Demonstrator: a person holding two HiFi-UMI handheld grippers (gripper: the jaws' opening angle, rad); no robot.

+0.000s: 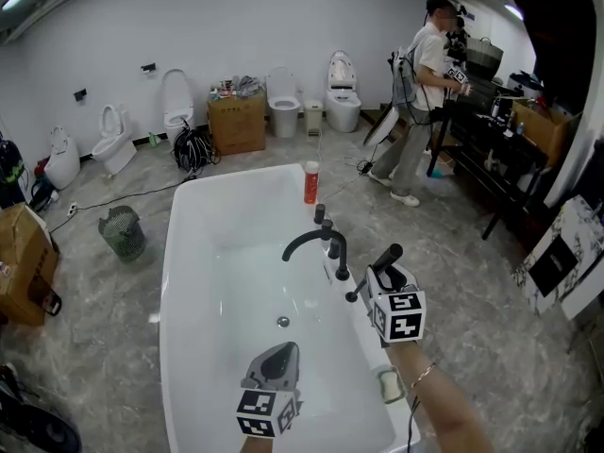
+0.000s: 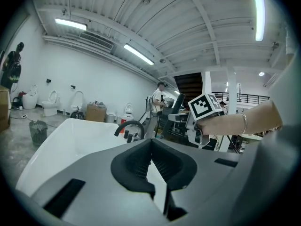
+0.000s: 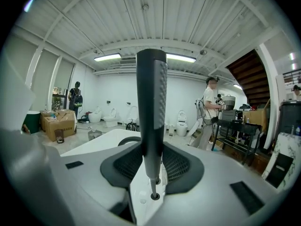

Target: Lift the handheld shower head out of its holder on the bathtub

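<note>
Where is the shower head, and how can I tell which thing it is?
Find the big white bathtub in the middle of the room, then look along its right rim to the curved black tap. Just right of the tap, the right gripper holds the shower head in its jaws. It is the straight black stick tilted upward, while the tap bends over like a hook.

the faucet [image 1: 314, 241] stands on the right rim of the bathtub [image 1: 179, 281], with a bottle [image 1: 310, 182] on the far rim behind it. just right of the faucet, the shower head [image 1: 387, 256] sits between the jaws of the right gripper [image 1: 377, 276] (above the rim). a bin [image 1: 123, 232] stands left of the bathtub. a box [image 1: 236, 123] and toilets [image 1: 283, 100] line the back wall.
</note>
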